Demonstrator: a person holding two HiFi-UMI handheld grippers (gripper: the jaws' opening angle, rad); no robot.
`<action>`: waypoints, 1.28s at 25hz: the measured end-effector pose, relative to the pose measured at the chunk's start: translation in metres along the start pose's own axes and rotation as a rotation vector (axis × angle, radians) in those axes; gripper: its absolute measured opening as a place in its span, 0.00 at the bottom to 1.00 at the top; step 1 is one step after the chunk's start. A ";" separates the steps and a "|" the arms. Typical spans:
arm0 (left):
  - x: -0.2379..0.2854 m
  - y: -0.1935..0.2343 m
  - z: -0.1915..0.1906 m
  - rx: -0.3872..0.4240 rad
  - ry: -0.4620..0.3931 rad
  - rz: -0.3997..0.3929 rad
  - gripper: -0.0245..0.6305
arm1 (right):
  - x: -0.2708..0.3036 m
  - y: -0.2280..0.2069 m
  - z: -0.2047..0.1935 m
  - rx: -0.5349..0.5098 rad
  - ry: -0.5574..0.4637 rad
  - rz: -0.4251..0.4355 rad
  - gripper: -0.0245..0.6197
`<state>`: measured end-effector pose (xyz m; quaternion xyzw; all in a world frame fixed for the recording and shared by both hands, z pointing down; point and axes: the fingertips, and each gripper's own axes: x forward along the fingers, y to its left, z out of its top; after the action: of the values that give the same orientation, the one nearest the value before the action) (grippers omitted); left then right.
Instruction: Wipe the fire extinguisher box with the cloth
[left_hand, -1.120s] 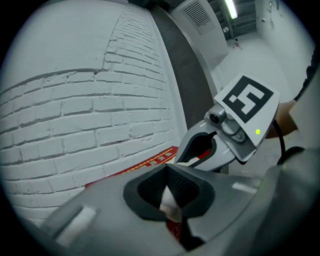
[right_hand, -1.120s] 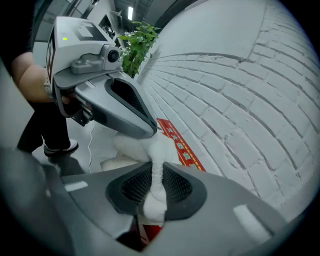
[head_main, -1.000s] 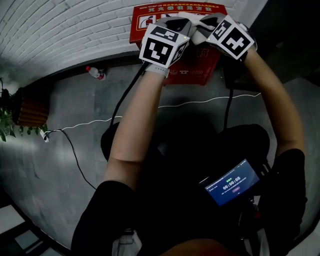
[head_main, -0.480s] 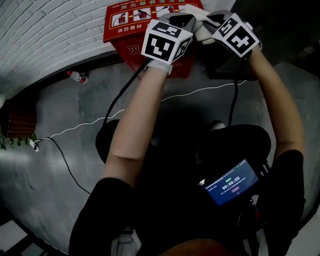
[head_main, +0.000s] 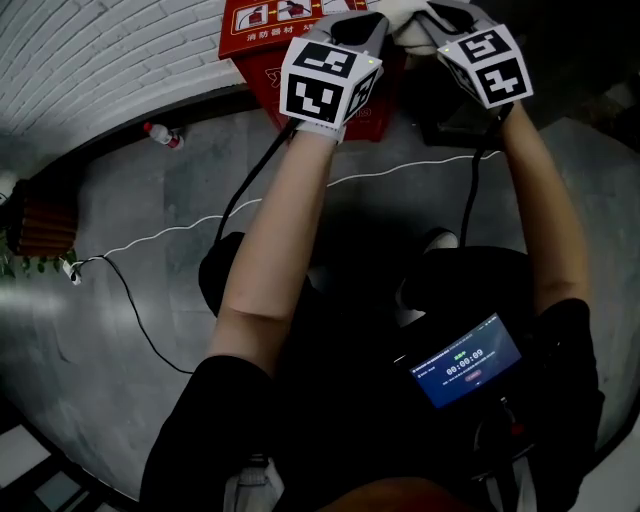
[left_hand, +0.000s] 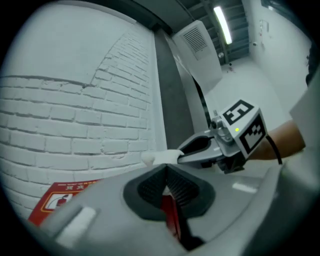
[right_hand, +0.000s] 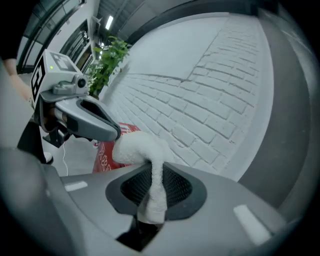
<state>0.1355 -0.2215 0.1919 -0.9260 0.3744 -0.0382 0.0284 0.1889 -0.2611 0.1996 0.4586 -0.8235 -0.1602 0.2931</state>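
white brick wall (head_main: 100, 50) close behind red box (head_main: 250, 30); open floor (head_main: 150, 190) left, cable (head_main: 400, 170) perhaps trailing across it

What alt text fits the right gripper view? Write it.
A white terry cloth is clamped in the grey right gripper, its bunched end up beside the left gripper. Behind stand a red fire extinguisher box and a white brick wall.

Fire extinguisher box (head_main: 256, 28) — top cropped

We see a white cloth (right_hand: 140, 147), a red fire extinguisher box (head_main: 250, 15), a white brick wall (head_main: 100, 60), and black-and-white squares on the cubes (head_main: 322, 85).
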 end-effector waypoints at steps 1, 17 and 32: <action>-0.007 0.002 0.002 0.008 -0.013 0.014 0.04 | -0.004 0.004 0.005 0.026 -0.030 -0.012 0.14; -0.018 -0.007 -0.100 -0.078 0.087 0.035 0.04 | 0.030 0.085 -0.047 0.093 -0.146 -0.173 0.15; 0.004 0.023 -0.138 -0.103 0.122 0.011 0.04 | 0.070 0.095 -0.066 -0.161 -0.062 -0.150 0.15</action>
<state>0.1101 -0.2443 0.3280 -0.9203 0.3818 -0.0749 -0.0419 0.1390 -0.2702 0.3250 0.4885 -0.7800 -0.2614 0.2908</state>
